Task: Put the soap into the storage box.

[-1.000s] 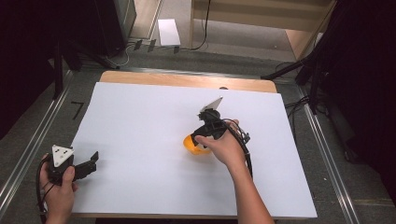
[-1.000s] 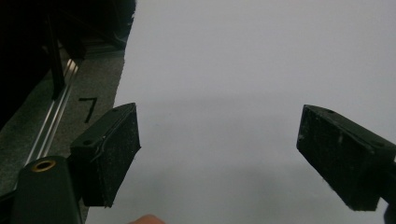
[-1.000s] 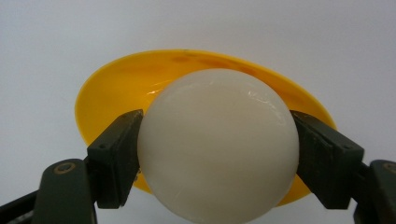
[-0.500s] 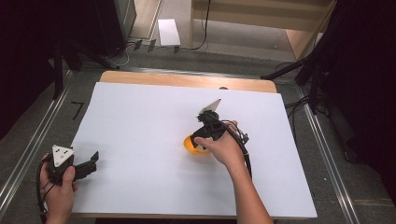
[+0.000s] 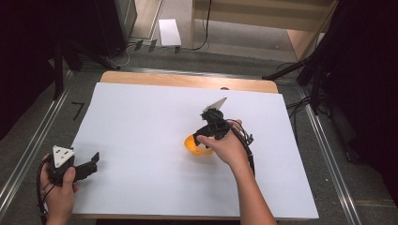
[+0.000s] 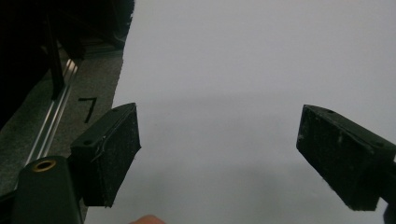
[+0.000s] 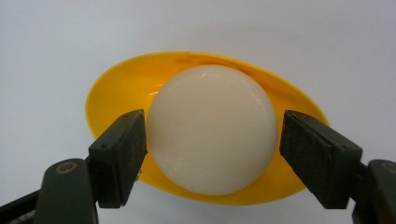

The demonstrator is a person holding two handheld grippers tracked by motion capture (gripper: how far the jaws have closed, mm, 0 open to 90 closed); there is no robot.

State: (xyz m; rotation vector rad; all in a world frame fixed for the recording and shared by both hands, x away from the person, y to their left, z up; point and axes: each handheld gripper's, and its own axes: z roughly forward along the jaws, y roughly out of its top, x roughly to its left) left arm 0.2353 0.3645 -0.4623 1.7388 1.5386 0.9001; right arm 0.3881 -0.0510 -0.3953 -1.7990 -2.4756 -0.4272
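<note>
The white ball (image 7: 211,128) is sat in the yellow dish (image 7: 116,93) mid-surface (image 5: 141,117), right between the right tool's (image 7: 212,156) jaws. The left pad looks to be touching, a thin gap is left at the other, and they've just been closing. The left tool (image 6: 219,149) is parked wide open, holding nothing, well apart at the near-left corner.

I count two grippers in my hands: my left gripper (image 5: 87,167) and my right gripper (image 7: 212,154). Each has two black jaws, so four jaws in all. I see one white ball (image 7: 211,128) and one yellow bowl (image 7: 116,91) under it. There is one white sheet (image 5: 141,122) on one table (image 5: 187,80), and one white box (image 5: 169,32) on the floor beyond.
</note>
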